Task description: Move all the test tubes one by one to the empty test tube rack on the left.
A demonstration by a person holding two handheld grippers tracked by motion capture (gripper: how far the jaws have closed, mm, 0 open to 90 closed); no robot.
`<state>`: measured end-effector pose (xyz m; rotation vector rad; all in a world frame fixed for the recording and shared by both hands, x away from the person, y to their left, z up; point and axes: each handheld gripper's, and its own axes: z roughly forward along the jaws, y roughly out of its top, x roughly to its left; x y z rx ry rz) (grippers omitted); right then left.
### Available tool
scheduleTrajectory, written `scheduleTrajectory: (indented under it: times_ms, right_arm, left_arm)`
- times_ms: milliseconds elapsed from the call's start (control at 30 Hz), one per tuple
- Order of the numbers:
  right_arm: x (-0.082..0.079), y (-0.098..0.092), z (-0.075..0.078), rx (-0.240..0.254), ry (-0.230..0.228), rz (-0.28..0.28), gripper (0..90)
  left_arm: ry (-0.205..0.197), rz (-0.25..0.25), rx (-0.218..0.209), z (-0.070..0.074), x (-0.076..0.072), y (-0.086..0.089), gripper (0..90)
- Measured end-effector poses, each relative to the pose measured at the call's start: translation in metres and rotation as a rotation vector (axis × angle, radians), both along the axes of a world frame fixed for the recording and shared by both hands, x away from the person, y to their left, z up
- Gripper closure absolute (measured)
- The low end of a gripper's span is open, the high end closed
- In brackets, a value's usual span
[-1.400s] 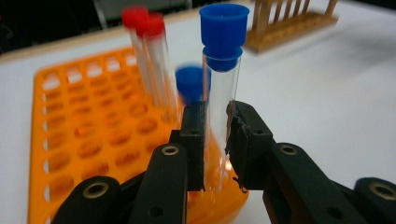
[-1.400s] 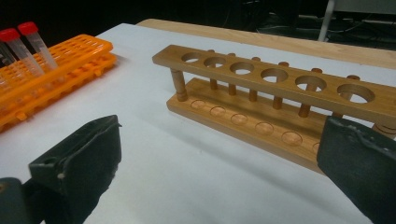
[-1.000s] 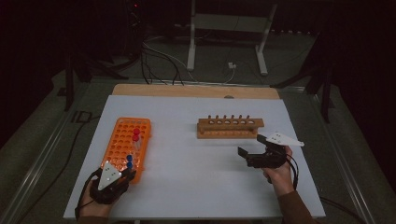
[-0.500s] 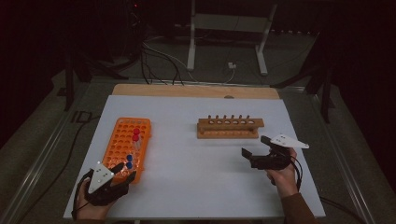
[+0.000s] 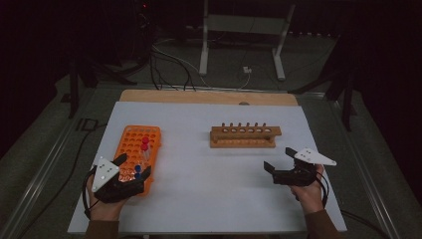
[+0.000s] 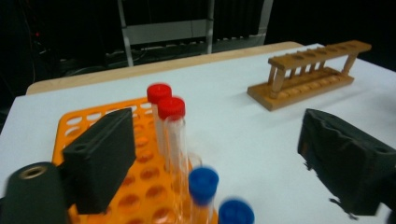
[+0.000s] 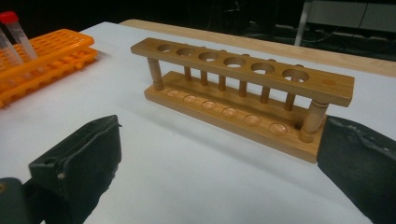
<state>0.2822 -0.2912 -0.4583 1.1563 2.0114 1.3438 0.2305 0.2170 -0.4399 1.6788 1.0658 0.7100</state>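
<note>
Test tubes stand in the orange tube rack (image 5: 135,149) at the near left of the white table (image 5: 209,194): two red-capped tubes (image 6: 171,108) upright side by side toward the rack's middle, and two blue-capped tubes (image 6: 203,179) at the rack's near end. Just over that near end hangs the left gripper (image 5: 130,172), its jaws having just been opening; they now stand wide apart, one on each side of the blue-capped tubes and clear of them, pressing on nothing. Nothing is gripped there. Well to the right of the orange rack, past a bare stretch of tabletop, sits the wooden tube rack (image 5: 243,136) with its six round holes all vacant. The right gripper (image 5: 271,169) hovers on the near side of that wooden rack, far from the orange one, jaws spread wide and empty, pointed toward the wooden rack's right end.
</note>
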Motion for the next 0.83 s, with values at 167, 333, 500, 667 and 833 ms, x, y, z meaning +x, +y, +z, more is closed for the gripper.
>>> scheduleTrajectory:
  times_ms: [167, 333, 500, 667, 833]
  right_arm:
    - [-0.003, -0.001, 0.0, 0.004, -0.018, 0.002, 0.2]
    - [-0.006, -0.002, 0.0, 0.012, -0.032, 0.004, 0.2]
    - [-0.008, -0.004, -0.001, 0.026, -0.041, 0.004, 0.3]
    - [-0.009, -0.005, -0.002, 0.019, -0.048, -0.001, 0.3]
    - [-0.008, -0.006, -0.006, 0.006, -0.044, -0.004, 0.3]
  left_arm:
    - [0.012, 0.008, -0.022, 0.002, 0.01, 0.0, 2.8]
    - [0.012, 0.019, -0.024, 0.001, 0.016, 0.001, 0.8]
    - [0.008, 0.021, -0.031, 0.0, 0.018, 0.001, 0.7]
    - [0.009, 0.025, -0.023, -0.001, 0.018, 0.002, 0.7]
    - [0.008, 0.027, -0.022, -0.001, 0.018, 0.002, 0.7]
